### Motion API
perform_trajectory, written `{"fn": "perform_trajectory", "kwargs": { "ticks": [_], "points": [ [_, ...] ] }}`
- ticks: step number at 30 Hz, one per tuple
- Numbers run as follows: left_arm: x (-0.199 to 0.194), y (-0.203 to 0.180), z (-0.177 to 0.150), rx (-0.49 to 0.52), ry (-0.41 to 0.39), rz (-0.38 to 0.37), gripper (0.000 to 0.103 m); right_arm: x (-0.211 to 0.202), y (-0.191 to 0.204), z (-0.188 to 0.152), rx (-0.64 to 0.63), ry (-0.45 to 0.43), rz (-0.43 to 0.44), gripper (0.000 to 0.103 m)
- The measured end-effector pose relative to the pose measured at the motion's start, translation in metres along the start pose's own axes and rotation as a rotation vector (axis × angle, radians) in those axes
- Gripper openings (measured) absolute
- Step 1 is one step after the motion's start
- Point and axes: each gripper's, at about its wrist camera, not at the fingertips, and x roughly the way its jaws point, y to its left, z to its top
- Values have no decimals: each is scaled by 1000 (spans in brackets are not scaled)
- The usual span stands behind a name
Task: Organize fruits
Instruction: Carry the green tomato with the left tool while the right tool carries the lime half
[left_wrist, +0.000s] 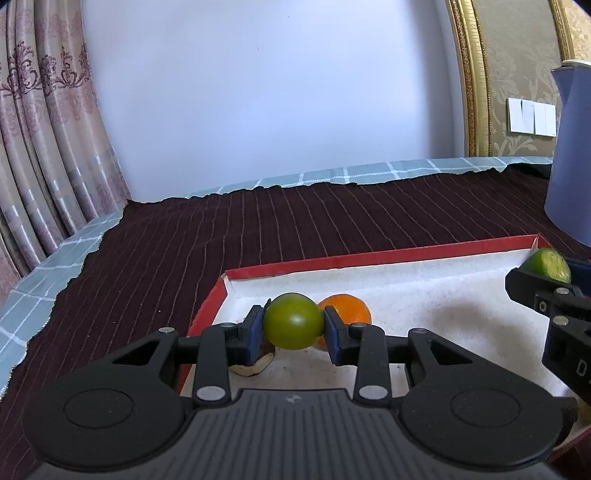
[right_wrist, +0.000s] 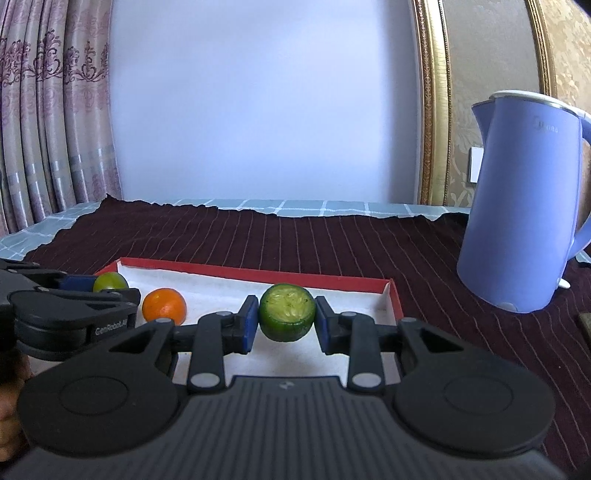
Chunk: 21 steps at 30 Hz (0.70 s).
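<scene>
Presently my left gripper (left_wrist: 294, 326) is clamped on a green tomato (left_wrist: 293, 320) near the tray's (left_wrist: 388, 256) left edge; my right gripper (right_wrist: 286, 321) grips a cut lime (right_wrist: 287, 312).

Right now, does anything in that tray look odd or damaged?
Yes: a pale, browned scrap, maybe peel, lies in the tray under the left gripper. The right gripper holds a cut lime half, not whole fruit. Nothing is spilled.
</scene>
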Motion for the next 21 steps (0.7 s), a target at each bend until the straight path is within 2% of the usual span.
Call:
{"fn": "perform_trajectory", "kwargs": {
  "ticks": [21],
  "points": [
    [14,-9,5,11,0,16,34,25,1,6,-4,23,-42,30]
  ]
}}
